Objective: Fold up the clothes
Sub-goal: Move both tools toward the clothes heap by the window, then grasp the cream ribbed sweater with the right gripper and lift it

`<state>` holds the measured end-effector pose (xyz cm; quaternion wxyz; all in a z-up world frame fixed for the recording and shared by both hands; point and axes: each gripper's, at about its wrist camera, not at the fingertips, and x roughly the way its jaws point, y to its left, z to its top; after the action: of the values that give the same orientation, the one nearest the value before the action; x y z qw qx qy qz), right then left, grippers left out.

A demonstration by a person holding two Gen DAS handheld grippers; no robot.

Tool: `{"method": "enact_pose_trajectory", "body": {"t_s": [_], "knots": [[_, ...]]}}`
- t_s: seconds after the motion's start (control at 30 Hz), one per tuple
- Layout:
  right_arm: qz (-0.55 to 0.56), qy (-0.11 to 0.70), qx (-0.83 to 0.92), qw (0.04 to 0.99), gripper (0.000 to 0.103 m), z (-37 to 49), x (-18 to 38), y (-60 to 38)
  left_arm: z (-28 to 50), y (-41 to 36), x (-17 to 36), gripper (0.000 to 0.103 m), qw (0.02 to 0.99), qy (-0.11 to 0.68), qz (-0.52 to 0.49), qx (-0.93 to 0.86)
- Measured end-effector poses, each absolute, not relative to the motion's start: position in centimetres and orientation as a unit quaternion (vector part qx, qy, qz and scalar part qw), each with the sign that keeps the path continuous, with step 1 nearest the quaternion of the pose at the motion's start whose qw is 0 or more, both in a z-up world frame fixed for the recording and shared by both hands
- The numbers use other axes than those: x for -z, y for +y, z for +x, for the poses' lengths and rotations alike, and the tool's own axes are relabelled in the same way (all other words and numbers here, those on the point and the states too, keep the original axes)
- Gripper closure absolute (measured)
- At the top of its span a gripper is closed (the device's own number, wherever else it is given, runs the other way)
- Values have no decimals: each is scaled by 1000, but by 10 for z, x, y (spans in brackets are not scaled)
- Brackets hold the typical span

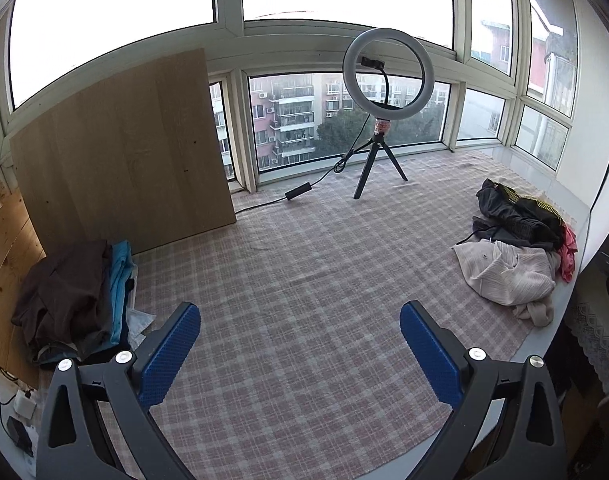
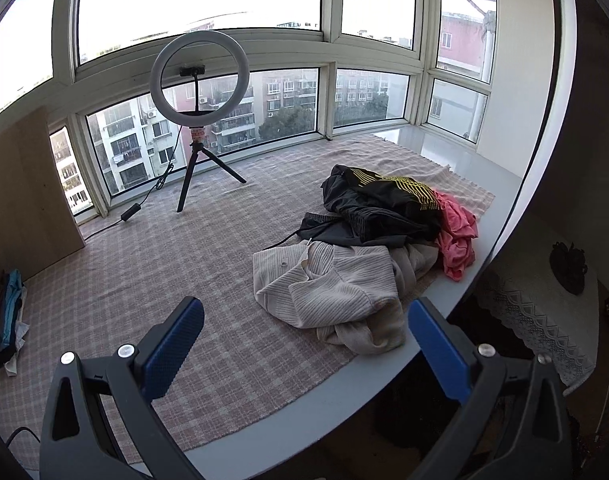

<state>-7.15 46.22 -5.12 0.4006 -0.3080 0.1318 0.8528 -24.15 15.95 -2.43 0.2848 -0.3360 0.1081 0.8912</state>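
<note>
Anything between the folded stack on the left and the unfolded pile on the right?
Only bare checked cloth lies between the folded stack and the unfolded pile, seen in the left wrist view.

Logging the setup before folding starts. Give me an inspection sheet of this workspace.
Surface: checked pink cloth covering a grey platform; middle bare.
Job's things: loose pile on the right, with a beige ribbed garment in front, a black garment with yellow stripes behind and a pink garment at the edge; stacked clothes on the left.
Clutter: ring light on a tripod; wooden board leaning at the window.
Grippers: left gripper and right gripper both have jaws apart, holding nothing.
Cables: ring light cable lies along the back; charger and lead at far left.
Surroundings: bay windows, apartment blocks outside; lace cloth on the right.
</note>
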Motion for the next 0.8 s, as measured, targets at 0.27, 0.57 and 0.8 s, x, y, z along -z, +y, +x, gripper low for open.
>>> {"method": "enact_pose_trajectory", "body": {"t_s": [0.27,0.57,0.8], "knots": [[-333,153,-852,375,0,-48,86,508,-278,189,34,4,302,113,-352,-879],[-452,92,-817,347,29,-77,163,585,-293,212,43,3,248,131,-363,-889],[-477,170,-814,285,67,-107,181,668,-283,241,44,3,208,137,-373,-894]]}}
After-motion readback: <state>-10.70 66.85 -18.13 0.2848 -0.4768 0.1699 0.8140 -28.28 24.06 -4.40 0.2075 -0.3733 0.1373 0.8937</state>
